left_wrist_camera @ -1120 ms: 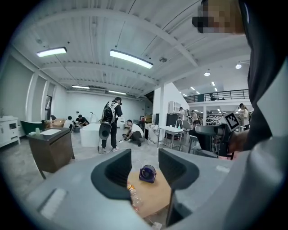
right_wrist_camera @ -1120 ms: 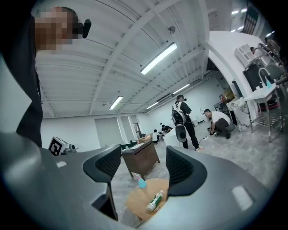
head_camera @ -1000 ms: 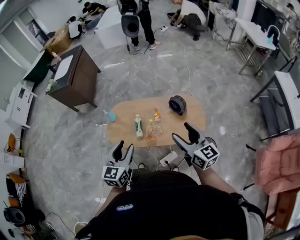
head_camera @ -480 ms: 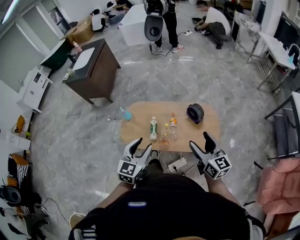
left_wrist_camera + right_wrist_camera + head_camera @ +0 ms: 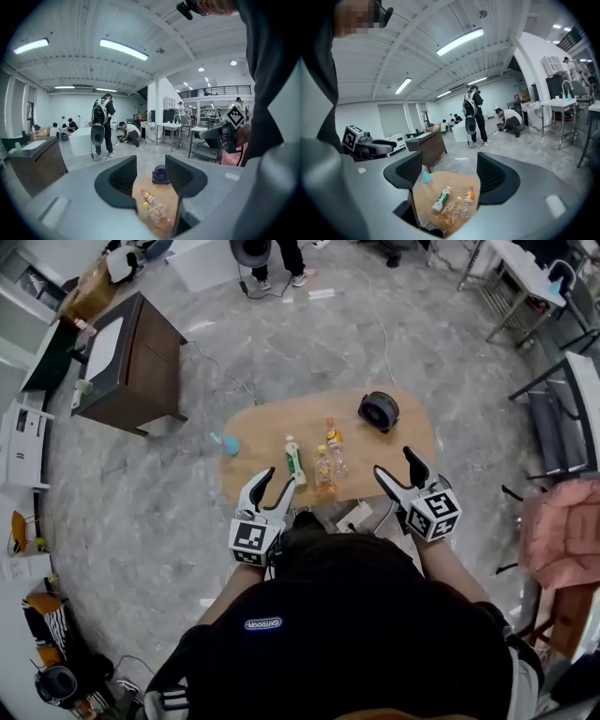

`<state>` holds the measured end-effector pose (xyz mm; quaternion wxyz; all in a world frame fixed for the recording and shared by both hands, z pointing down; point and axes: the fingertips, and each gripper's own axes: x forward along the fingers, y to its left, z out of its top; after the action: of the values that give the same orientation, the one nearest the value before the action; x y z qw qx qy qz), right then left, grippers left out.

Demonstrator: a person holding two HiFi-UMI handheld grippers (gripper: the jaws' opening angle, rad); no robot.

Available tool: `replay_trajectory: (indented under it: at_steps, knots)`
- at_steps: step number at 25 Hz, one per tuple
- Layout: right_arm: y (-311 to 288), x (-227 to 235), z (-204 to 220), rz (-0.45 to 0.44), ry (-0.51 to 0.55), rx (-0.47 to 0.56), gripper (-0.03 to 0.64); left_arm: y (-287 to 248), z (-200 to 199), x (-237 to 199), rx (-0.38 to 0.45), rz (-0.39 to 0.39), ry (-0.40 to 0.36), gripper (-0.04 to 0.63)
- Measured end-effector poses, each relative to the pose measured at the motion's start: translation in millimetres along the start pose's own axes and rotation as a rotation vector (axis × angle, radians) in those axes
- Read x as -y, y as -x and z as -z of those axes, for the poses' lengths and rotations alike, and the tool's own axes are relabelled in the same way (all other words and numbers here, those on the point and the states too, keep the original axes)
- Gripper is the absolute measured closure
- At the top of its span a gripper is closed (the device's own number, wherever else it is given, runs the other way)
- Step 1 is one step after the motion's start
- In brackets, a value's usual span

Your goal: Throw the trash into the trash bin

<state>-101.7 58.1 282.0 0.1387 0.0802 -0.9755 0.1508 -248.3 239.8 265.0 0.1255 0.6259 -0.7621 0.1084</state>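
Three plastic bottles lie on a low wooden table [image 5: 272, 427]: a green-labelled one [image 5: 293, 460], an orange-capped one [image 5: 334, 441] and a crumpled one [image 5: 323, 474]. A dark trash bin [image 5: 379, 411] lies on its side at the table's far right end. My left gripper [image 5: 277, 480] is open and empty at the table's near edge, just left of the bottles. My right gripper [image 5: 395, 463] is open and empty at the near right. The left gripper view shows the bin [image 5: 160, 174] beyond the bottles [image 5: 153, 208]. The right gripper view shows the green-labelled bottle [image 5: 440, 198].
A small blue object [image 5: 226, 443] sits on the floor by the table's left end. A power strip [image 5: 354, 516] with cables lies below the near edge. A brown desk [image 5: 122, 357] stands far left, pink cloth [image 5: 558, 540] at right, a person [image 5: 281, 254] beyond.
The head view has shifted, so the table now sits nearer my grippers. Both grippers stay open and have come up to the table's near edge. The bottles and bin have not moved.
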Motion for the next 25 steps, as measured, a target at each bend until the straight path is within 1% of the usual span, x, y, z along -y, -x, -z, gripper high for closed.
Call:
replay_trajectory:
  at_steps: [2,4,7,10,13,15,17,21,23,25]
  knots:
    - [-23,-2,12,0.027,-0.016,-0.041,0.247,-2,2,-29,-0.012,0.005,0.000,0.410]
    - [-44,-1,26,0.048,-0.016,-0.095,0.252,-2,9,-51,-0.042,0.002,0.001,0.410]
    - [-72,6,46,0.074,-0.032,-0.146,0.253,-2,22,-71,-0.096,-0.004,0.054,0.408]
    - [-99,11,74,0.092,-0.044,-0.196,0.266,1,42,-85,-0.152,-0.009,0.052,0.410]
    - [-123,22,110,0.107,-0.044,-0.259,0.282,3,57,-96,-0.182,-0.018,0.060,0.410]
    - [-136,32,134,0.117,-0.072,-0.290,0.293,7,68,-98,-0.208,-0.029,0.078,0.410]
    - [-148,41,157,0.135,-0.108,-0.322,0.321,14,81,-100,-0.242,-0.031,0.093,0.410]
    - [-174,55,203,0.163,-0.141,-0.405,0.348,25,103,-108,-0.269,-0.023,0.088,0.408]
    - [-188,64,229,0.177,-0.149,-0.457,0.365,31,110,-115,-0.299,-0.040,0.105,0.410]
    - [-200,71,257,0.194,-0.187,-0.504,0.373,41,121,-125,-0.320,-0.052,0.108,0.409]
